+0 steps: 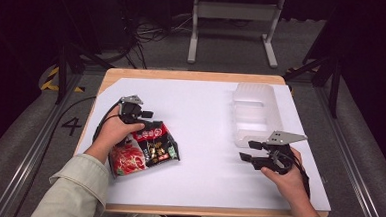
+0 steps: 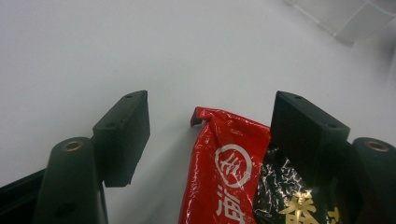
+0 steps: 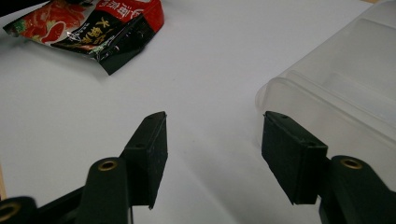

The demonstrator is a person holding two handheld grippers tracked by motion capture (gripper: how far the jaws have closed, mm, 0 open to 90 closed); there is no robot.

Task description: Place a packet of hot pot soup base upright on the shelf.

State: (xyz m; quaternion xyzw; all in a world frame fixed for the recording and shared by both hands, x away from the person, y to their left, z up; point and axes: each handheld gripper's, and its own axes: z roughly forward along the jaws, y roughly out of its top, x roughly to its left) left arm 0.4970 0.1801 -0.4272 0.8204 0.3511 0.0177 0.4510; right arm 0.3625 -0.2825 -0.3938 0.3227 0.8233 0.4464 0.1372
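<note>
- The red and black snack packet [image 1: 146,150] lies flat on the near left of the white surface [image 1: 205,114].
- The left gripper [image 1: 141,117] sits over the packet's far edge; its fingers [image 2: 123,135] stand apart, the packet's red corner between them, with a gap at one finger and the other just beside the foil.
- The right gripper [image 1: 246,152] hovers low at the near right, fingers [image 3: 149,154] spread with nothing between them.
- A clear plastic container [image 1: 255,114] stands just beyond it, on the far right.

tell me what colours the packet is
Red and black, with white and gold print; the packet shows best in the high view.
</note>
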